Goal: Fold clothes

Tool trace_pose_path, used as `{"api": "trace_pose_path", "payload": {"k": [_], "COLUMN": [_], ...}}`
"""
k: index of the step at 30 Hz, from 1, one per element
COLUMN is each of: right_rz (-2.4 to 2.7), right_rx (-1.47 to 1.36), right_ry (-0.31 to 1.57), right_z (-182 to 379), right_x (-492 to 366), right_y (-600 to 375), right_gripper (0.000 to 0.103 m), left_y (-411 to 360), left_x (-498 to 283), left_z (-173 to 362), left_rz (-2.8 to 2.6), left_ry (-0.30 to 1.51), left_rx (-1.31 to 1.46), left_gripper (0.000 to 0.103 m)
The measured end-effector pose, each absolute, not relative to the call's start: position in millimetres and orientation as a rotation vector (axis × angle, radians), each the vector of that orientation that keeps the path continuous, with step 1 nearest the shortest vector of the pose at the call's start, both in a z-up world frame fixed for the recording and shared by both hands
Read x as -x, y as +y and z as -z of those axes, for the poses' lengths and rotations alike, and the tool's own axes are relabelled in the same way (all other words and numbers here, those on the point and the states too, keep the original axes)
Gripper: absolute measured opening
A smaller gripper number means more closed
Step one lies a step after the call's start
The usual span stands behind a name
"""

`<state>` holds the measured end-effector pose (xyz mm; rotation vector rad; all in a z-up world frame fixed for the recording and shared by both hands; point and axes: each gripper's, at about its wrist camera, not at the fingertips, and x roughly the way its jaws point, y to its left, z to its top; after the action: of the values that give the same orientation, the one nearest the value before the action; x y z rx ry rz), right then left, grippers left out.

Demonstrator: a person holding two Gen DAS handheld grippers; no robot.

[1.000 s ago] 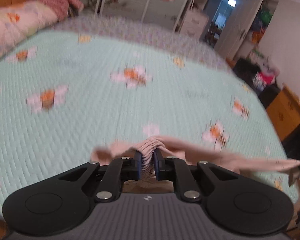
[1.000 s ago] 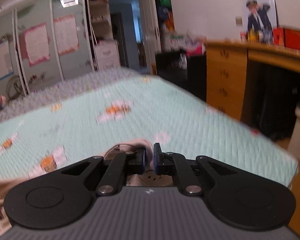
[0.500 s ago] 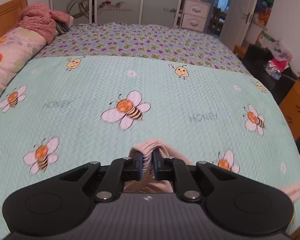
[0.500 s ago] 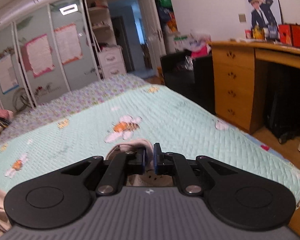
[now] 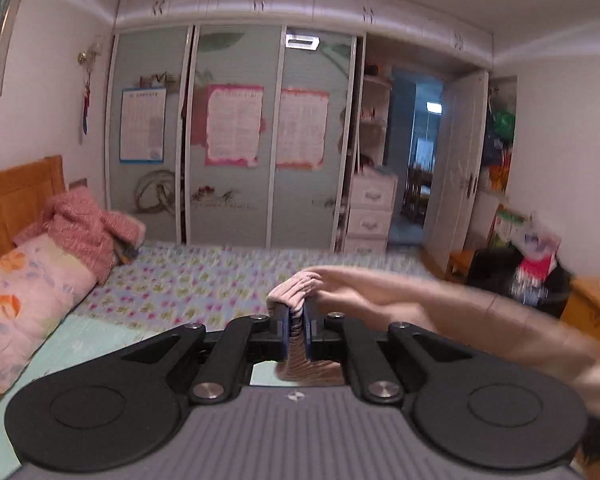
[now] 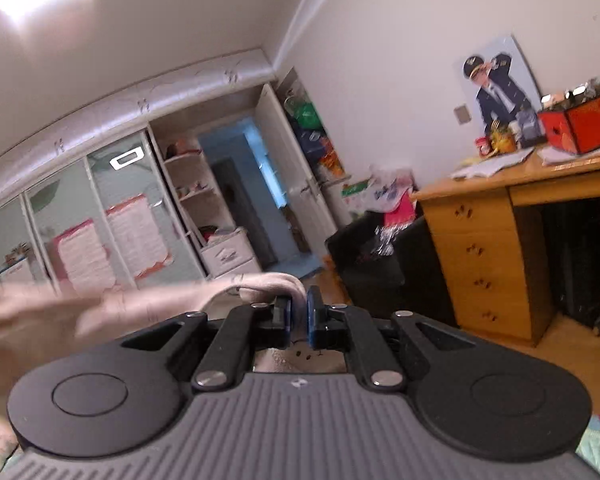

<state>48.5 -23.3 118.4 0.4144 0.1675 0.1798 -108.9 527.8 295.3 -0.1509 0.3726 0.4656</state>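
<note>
A pale pink garment (image 5: 440, 300) hangs stretched in the air between my two grippers. My left gripper (image 5: 296, 320) is shut on a bunched ribbed edge of it, and the cloth runs off to the right, blurred. In the right wrist view the same pink garment (image 6: 148, 304) stretches away to the left, with my right gripper (image 6: 299, 318) shut on its other end. Both grippers are held high above the bed (image 5: 188, 284).
A pink floral pillow (image 5: 24, 304) and a red blanket (image 5: 84, 228) lie at the bed's head, by the wooden headboard (image 5: 16, 196). Wardrobe doors (image 5: 236, 136) stand behind the bed. To the right are a wooden desk (image 6: 496, 240), a black chair (image 6: 376, 264) and an open doorway (image 6: 244, 208).
Both grippers rose well above the bed with the garment still clamped. The views tilted from the bee-patterned cover up to the wardrobe, wall and ceiling, and the cloth now spans the air between them.
</note>
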Motion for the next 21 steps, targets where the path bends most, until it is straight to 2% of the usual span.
{"api": "trace_pose_path", "payload": {"k": [2, 7, 8, 9, 11, 14, 18, 21], "right_rz": [-0.189, -0.166, -0.16, -0.163, -0.161, -0.144, -0.125, -0.109], "right_rx": [-0.35, -0.172, -0.135, -0.104, -0.065, -0.038, 0.015, 0.041], "right_ry": [0.251, 0.528, 0.588, 0.633, 0.672, 0.681, 0.64, 0.627], "right_z": [-81.3, 37.5, 62.3, 81.8, 101.8, 110.8, 97.2, 91.2], "right_x": [-40.2, -20.3, -15.7, -11.0, -1.6, 8.4, 9.9, 2.5], "right_y": [-15.6, 4.7, 7.3, 10.0, 14.1, 17.6, 26.4, 24.4], "right_gripper": [0.009, 0.009, 0.009, 0.009, 0.009, 0.009, 0.011, 0.013], "left_y": [535.9, 558.3, 565.3, 571.1, 581.2, 595.5, 598.8, 594.2], "left_x": [132.1, 194.2, 206.9, 219.3, 241.4, 266.1, 278.8, 279.1], "left_z": [-239.3, -44.1, -3.4, 32.8, 84.0, 108.0, 96.2, 90.9], "left_rz": [-0.449, -0.435, -0.449, -0.476, -0.529, -0.552, -0.522, -0.499], "left_ry": [0.472, 0.805, 0.878, 0.94, 1.021, 1.018, 0.945, 0.916], "left_rx": [0.161, 0.217, 0.24, 0.259, 0.295, 0.378, 0.396, 0.394], "left_gripper": [0.007, 0.007, 0.006, 0.0, 0.0, 0.0, 0.0, 0.006]}}
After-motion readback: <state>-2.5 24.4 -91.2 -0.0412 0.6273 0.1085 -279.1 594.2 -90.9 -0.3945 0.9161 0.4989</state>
